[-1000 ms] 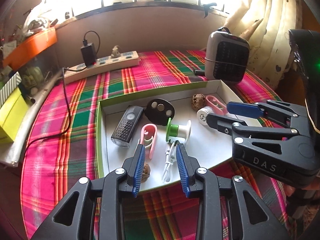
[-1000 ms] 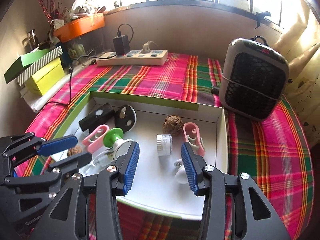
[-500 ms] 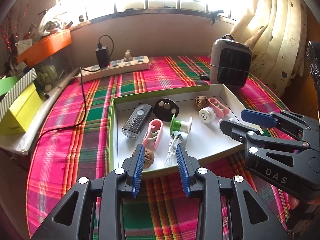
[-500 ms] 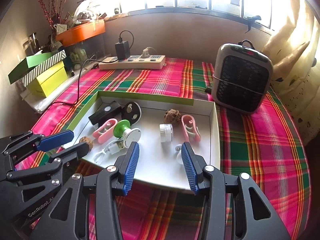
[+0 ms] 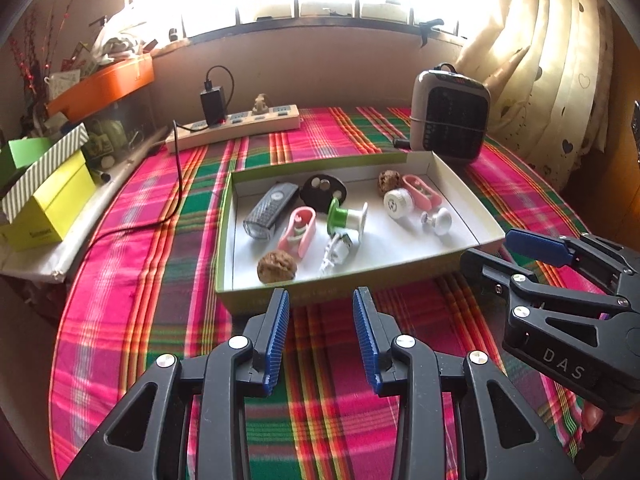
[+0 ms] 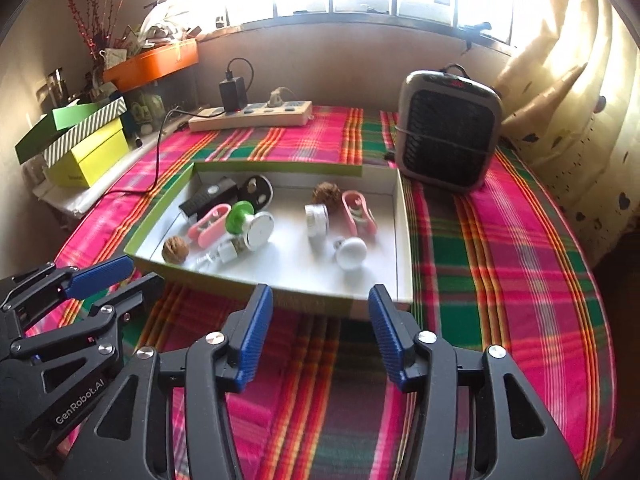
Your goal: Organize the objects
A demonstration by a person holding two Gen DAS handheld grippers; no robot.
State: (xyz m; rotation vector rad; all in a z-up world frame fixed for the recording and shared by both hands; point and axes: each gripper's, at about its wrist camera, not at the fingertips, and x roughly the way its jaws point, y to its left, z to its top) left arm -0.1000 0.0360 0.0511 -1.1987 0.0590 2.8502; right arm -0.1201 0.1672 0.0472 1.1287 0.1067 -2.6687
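left gripper (image 5: 321,322): jaws apart, nothing between the blue pads, held over the plaid cloth just short of the tray's near wall
right gripper (image 6: 320,326): jaws wide apart, nothing held, also over the cloth in front of the tray; shows in the left view at right, beside the tray's near right corner
tray (image 5: 468,188): shallow white box with green outer walls, flat on the cloth, all small items inside it
walnut (image 5: 277,266): near left corner of the tray, close to the front wall
second walnut (image 5: 389,179): far right part of the tray, beside a pink clip
pink clips: one (image 5: 298,232) left of centre, just behind the near walnut; one (image 5: 421,190) at far right
black torch (image 5: 271,210): far left of the tray, lying diagonal
black disc (image 5: 323,188): back centre, just beside the torch
green-and-white spool (image 5: 347,217): centre, on its side
white cable plug (image 5: 336,251): in front of the spool, near the front wall
white jar (image 5: 396,203): right of centre, on its side, between spool and right clip
white knob (image 5: 438,219): near right area of the tray
cloth (image 5: 140,280): pink-green plaid, covers the table
heater (image 6: 448,130): upright behind the tray's far right corner
power strip (image 6: 252,116): far edge of the cloth, black charger plugged in
yellow box (image 5: 52,204): off the cloth at left
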